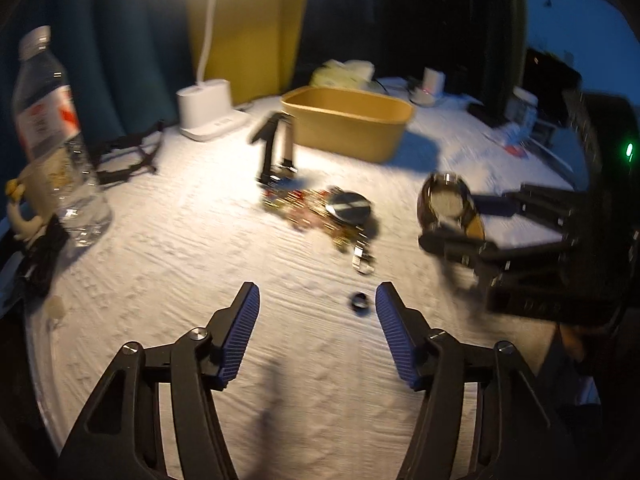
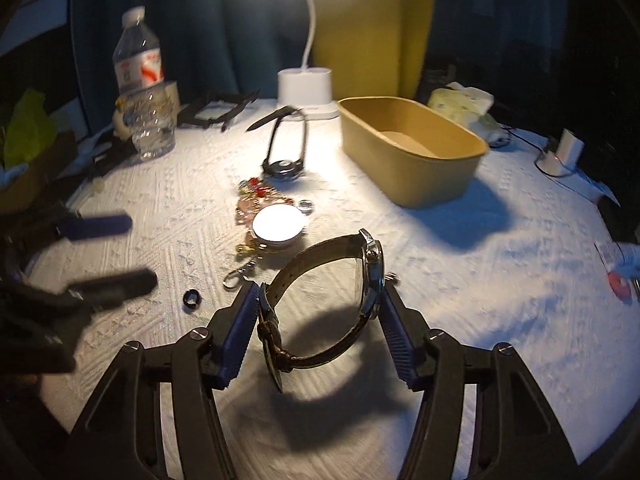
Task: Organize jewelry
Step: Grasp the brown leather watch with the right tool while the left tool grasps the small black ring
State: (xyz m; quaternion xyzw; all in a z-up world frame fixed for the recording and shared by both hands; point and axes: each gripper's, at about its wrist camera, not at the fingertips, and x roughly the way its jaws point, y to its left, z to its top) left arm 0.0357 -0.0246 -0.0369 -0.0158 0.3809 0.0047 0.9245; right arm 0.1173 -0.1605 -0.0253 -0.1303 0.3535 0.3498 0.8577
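Right hand-held gripper (image 2: pixel 318 300): closed across a brown-strap watch (image 2: pixel 340 292); one pad on the buckle side, the other against the case; loop upright, clear of the surface, shadow beneath.
Left hand-held gripper (image 1: pixel 316 300): jaws apart, nothing between them; a small dark ring (image 1: pixel 359 301) lies on the surface just inside its right finger.
Surface (image 2: pixel 480 280): white textured cloth under a desk lamp (image 2: pixel 304 92).
Loose pile: centre of surface; beads and chain (image 2: pixel 256 196), a round bright-faced piece (image 2: pixel 279 227), a clasp (image 2: pixel 236 276) at the near end.
Second watch (image 2: pixel 285 166): black strap, just beyond the pile, toward the lamp.
Tan tray (image 2: pixel 472 168): far right of centre, well apart from the held watch; appears empty.
Bottle (image 2: pixel 142 80): far left edge, out of the work.
Step in hand: judged as carrying the first watch off; remaining items unsorted.
Next move: likely carry forward and right over the tray rim, lower, release. The left could close on the ring; small and flat, so a slip is probable.
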